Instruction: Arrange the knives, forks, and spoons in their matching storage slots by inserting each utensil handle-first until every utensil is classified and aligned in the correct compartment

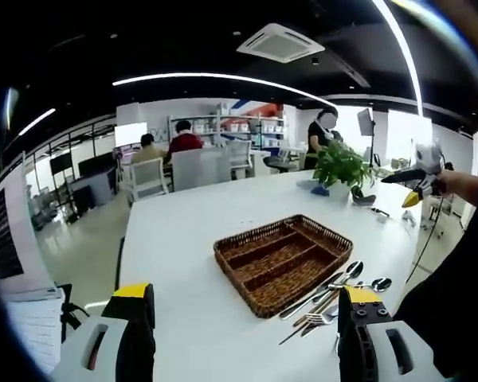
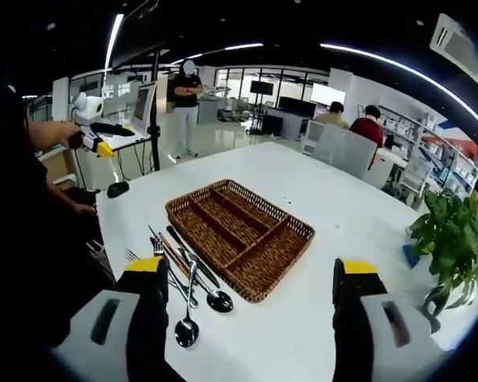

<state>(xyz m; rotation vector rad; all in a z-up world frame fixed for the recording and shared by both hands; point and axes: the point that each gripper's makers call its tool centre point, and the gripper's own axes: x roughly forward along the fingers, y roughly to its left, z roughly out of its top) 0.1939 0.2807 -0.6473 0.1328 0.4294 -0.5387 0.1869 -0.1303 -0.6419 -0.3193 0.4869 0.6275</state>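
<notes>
Utensils (image 2: 183,274) lie beside the wicker tray (image 2: 239,227); both tools (image 1: 243,306) (image 2: 243,278) gape wide, holding nothing.

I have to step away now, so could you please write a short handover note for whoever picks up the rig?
Left hand-held gripper: open, holding nothing.
Right hand-held gripper: open, holding nothing.
Wicker tray sits on the white table; its compartments look bare.
Utensils, meaning knives, forks and spoons, lie in a loose pile on the table beside the tray.
Done: nothing sorted yet.
Left: insert every utensil handle-first into its matching compartment.
</notes>
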